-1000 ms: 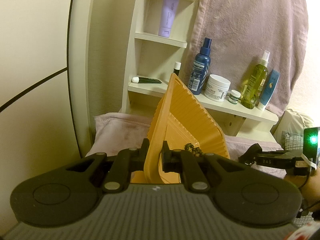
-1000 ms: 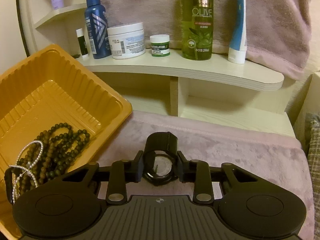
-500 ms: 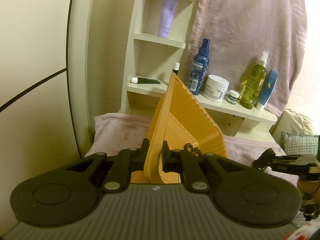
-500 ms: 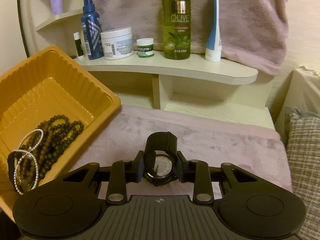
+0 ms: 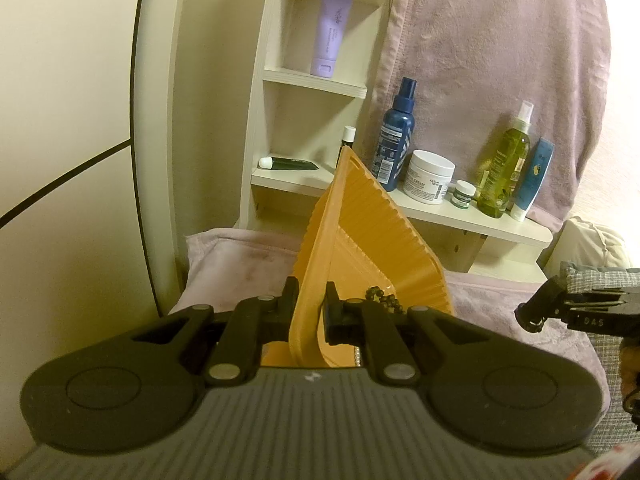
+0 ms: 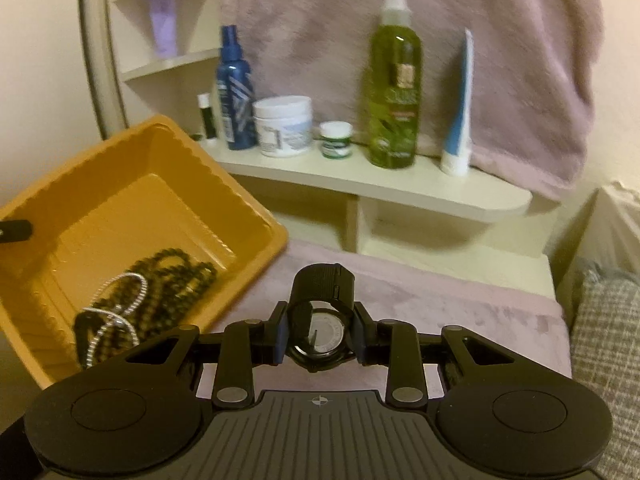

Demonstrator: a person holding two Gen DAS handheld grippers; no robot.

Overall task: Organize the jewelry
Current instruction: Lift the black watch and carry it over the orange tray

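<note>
My left gripper (image 5: 308,312) is shut on the near wall of an orange ribbed plastic tray (image 5: 372,248), which stands tilted over the mauve cloth. Dark bead strands (image 5: 382,300) peek over its edge. In the right wrist view the same orange tray (image 6: 168,184) lies at the left with dark beads (image 6: 172,272) and a pearl string (image 6: 120,312) inside. My right gripper (image 6: 320,332) is shut on a black wristwatch (image 6: 320,328), its strap looped upward, held above the cloth to the right of the tray. That right gripper (image 5: 532,314) shows at the right edge of the left wrist view.
A cream shelf (image 6: 380,184) behind carries a blue spray bottle (image 6: 234,92), a white jar (image 6: 284,124), a small green-labelled pot (image 6: 336,140), a green olive bottle (image 6: 394,96) and a blue-white tube (image 6: 458,112). A mauve towel (image 5: 500,60) hangs above. A grey woven cushion (image 6: 608,340) lies right.
My right gripper has lifted and drawn back to the right with the watch, away from the tray. The left gripper and tray have kept still.
</note>
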